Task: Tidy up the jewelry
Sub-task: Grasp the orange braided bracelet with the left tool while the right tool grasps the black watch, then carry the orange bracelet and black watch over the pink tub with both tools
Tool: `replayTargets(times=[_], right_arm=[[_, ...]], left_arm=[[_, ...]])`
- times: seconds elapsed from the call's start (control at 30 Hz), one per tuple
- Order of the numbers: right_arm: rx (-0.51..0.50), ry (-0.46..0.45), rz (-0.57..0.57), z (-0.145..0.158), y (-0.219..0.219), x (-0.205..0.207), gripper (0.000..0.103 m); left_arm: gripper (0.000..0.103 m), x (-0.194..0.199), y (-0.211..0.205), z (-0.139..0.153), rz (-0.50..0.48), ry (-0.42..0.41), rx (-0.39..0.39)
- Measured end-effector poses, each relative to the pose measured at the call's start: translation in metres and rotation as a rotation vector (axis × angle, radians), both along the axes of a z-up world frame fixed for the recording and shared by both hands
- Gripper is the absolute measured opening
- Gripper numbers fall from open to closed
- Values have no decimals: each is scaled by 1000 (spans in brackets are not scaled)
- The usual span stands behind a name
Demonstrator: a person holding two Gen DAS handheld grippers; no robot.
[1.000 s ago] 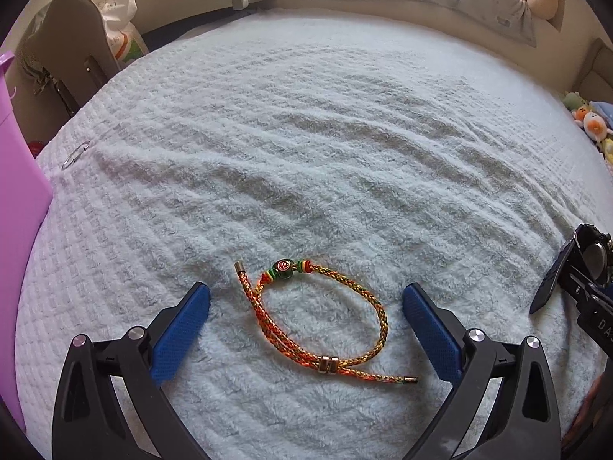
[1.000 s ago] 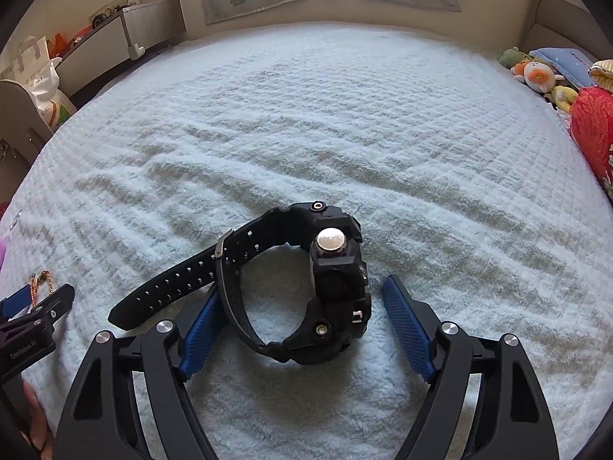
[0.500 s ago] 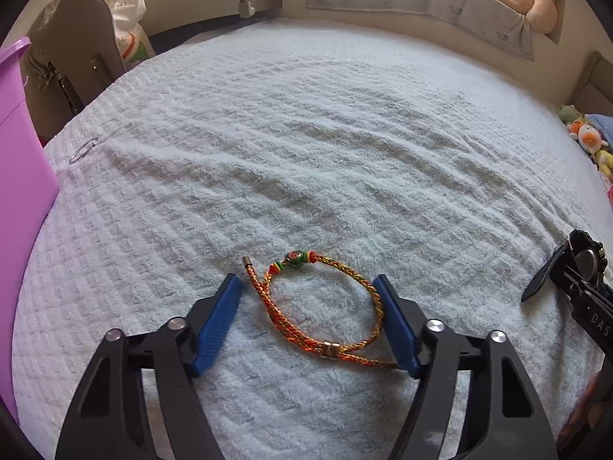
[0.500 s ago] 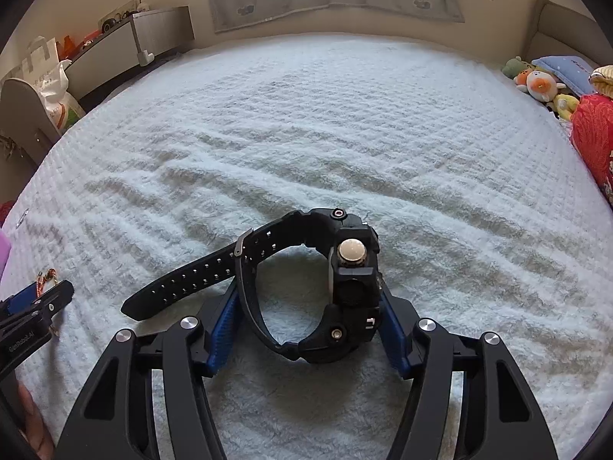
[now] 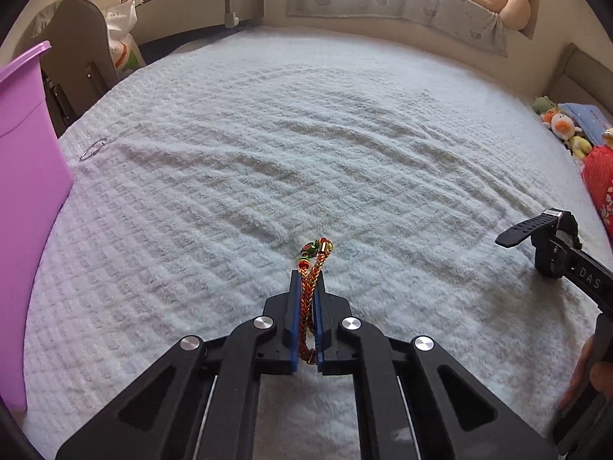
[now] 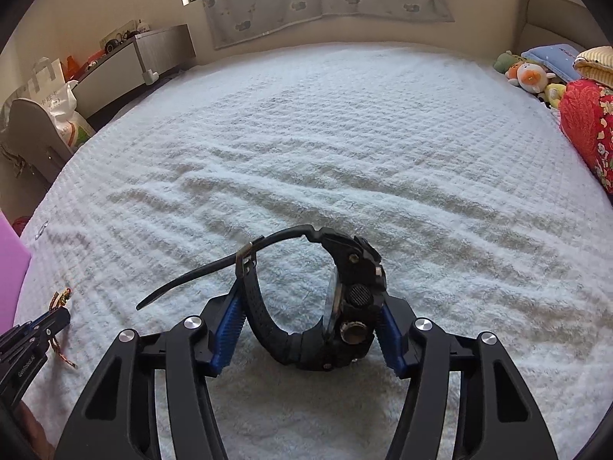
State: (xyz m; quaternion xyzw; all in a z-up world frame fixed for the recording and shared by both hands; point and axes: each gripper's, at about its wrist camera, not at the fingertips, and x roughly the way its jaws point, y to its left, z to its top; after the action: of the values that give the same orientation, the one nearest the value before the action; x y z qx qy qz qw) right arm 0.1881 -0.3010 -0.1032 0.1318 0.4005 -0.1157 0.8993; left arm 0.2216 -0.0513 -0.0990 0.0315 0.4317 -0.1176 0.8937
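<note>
Bracelet (image 5: 311,273), a second ago lying looped on the bed (image 5: 268,153), is now clamped flat in the left hand-held gripper (image 5: 306,287). Right hand-held gripper (image 6: 310,308), jaws closing, grasps the watch (image 6: 345,299). Both appear ready for transfer.

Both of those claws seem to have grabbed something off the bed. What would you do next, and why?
Probably carry both toward the purple bin at the left. The left gripper is shut on the braided bracelet, and the right gripper, its jaws closing, presses both pads against the black watch. Nothing else needs grasping first.
</note>
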Motion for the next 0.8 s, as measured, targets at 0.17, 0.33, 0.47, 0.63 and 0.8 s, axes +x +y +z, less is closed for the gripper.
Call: replayTargets(times=[0.17,0.33,0.47,0.63,0.8], right_arm=[[-5,-11,5,7,7,-14,57],[6,-22,17,16,18,-32,56],[4,-60,41,40,35,-51,56],[4,-118,94,82,62,-68,56],[13,-173,161,124,100,-78,56]], left_arm=[[6,-22,4,19,-16,-11,-9],[6,-39,9,38,-41,-38,-11],[6,-54,19,58,-56,-57,-30],[6,-73,40,85,-42,-84,-44],[6,-91,68,119,-16,-124,-47]])
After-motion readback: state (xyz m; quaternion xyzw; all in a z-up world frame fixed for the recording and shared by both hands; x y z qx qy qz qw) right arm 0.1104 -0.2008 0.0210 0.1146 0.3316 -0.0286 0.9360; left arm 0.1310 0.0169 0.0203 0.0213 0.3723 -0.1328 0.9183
